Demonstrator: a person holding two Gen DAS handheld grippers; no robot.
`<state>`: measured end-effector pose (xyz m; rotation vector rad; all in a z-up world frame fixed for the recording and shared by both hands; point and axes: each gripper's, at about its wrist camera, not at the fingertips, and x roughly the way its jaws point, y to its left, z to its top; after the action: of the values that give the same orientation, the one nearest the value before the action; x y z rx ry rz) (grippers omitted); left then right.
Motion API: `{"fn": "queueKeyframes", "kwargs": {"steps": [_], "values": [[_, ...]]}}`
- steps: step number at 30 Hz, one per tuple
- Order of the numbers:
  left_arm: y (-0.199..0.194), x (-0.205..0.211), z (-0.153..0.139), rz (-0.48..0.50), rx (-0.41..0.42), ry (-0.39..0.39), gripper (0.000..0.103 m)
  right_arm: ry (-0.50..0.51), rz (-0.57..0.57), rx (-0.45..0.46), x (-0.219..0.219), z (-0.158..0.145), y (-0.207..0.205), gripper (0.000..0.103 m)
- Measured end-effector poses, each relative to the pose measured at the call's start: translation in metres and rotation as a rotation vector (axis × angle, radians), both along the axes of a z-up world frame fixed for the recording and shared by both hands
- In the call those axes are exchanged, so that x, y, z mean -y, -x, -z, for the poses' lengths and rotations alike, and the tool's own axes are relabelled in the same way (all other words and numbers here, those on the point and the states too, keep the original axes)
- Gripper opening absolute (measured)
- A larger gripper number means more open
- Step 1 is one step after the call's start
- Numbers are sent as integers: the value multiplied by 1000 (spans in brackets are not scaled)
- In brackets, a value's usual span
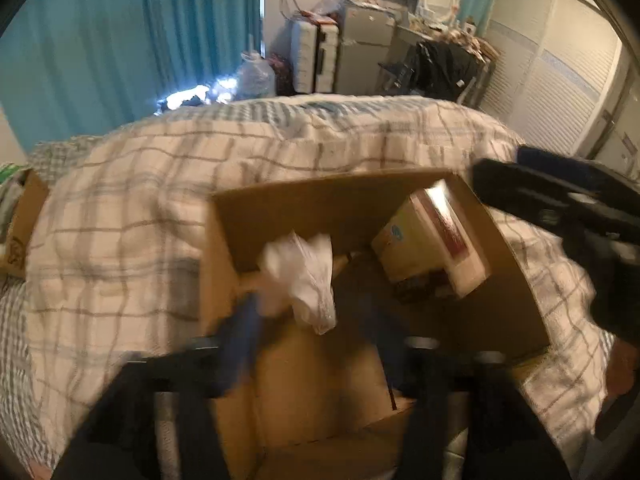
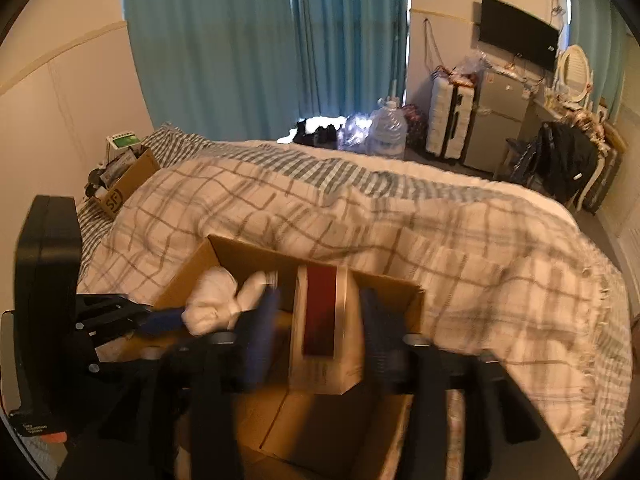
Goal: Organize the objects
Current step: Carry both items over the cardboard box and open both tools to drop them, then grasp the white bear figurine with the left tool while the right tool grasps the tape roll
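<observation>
An open cardboard box (image 1: 288,204) lies on a checked bedspread; it also shows in the right wrist view (image 2: 240,256). My left gripper (image 1: 308,312) hangs over the box with a crumpled white bag (image 1: 304,276) at its fingers; blur hides whether the jaws grip it. The same white bag (image 2: 216,304) shows in the right wrist view beside the left gripper (image 2: 160,320). My right gripper (image 2: 316,320) stands open around a cream packet with a dark red panel (image 2: 320,312) inside the box. That packet (image 1: 432,236) leans against the box's right wall. The right gripper (image 1: 560,208) shows at the right.
The checked bedspread (image 2: 440,232) covers the bed. A second cardboard box (image 2: 128,180) with items sits at the bed's far left. Beyond the bed stand blue curtains (image 2: 256,48), a water jug (image 2: 388,128), a white suitcase (image 2: 448,120) and a small fridge (image 2: 496,120).
</observation>
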<state>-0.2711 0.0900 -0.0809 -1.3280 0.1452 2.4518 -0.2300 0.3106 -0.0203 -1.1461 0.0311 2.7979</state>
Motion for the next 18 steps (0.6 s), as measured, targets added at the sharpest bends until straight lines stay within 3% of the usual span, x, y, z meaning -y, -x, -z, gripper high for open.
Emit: {"fn": "queueKeyframes", "kwargs": {"steps": [4,6,10,12,18], "values": [[-22,14,-19,-19,-43,25,81,-32,5,-25,4,-29,-27,71],[-36,26,-30,-36,-44,25,91,-79,11,-30,10,-43,-48,78],[-74,47,-50,-73,-86,51,96,-158,1,-39,25,-65,-91,86],[-92,53,-57,-77,-102,71,98,-185,2,-36,32,-71,-115,92],[-158,78,-64,-104,-129,100,101,-237,-42,14,59,-65,-178,96]]}}
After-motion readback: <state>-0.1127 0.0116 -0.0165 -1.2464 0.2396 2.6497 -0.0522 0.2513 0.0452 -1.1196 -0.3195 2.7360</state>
